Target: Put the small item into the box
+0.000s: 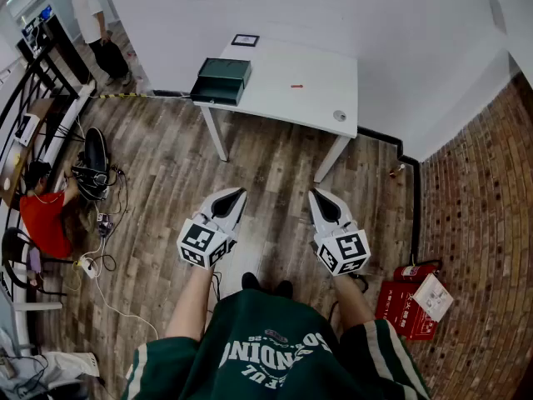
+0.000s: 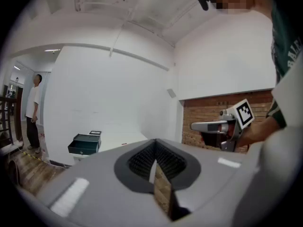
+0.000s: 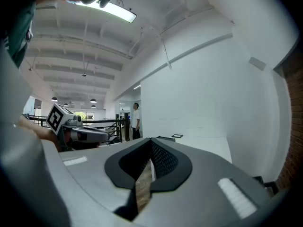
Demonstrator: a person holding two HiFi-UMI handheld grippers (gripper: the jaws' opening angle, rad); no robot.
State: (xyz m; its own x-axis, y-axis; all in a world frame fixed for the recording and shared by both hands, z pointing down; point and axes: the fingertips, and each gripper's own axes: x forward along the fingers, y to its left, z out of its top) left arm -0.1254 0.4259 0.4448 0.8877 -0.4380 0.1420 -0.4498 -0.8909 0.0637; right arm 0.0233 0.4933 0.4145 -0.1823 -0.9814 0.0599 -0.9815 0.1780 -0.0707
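Both grippers are clenched on nothing: the left gripper (image 1: pixel 239 192) and the right gripper (image 1: pixel 315 194) each hold their jaws pressed together, only floorboards showing through the slit behind the tips. They are held side by side, apart from one another, above a wooden plank floor (image 1: pixel 166 169), aimed toward a white table (image 1: pixel 275 102) that stands well ahead against a white wall (image 1: pixel 333 7).

The small item (image 1: pixel 296 85), a thin red-orange sliver, lies on the bare tabletop near its middle, closer to the far edge than the near one. Its long axis runs side to side, roughly along the table's length; which end leads cannot be told. The dark green box (image 1: pixel 221 80) sits at the table's left end, well apart from the item.

A small dark frame (image 1: pixel 245 40) lies at the far left corner, and a round grey disc (image 1: pixel 340 116) near the right front corner. A brick wall (image 1: pixel 483 190) closes the room's right side, with a red case (image 1: pixel 406 307) on the floor beside it. At left, a person in red (image 1: pixel 46 215) sits among cables and another person (image 1: pixel 92 23) stands farther back.
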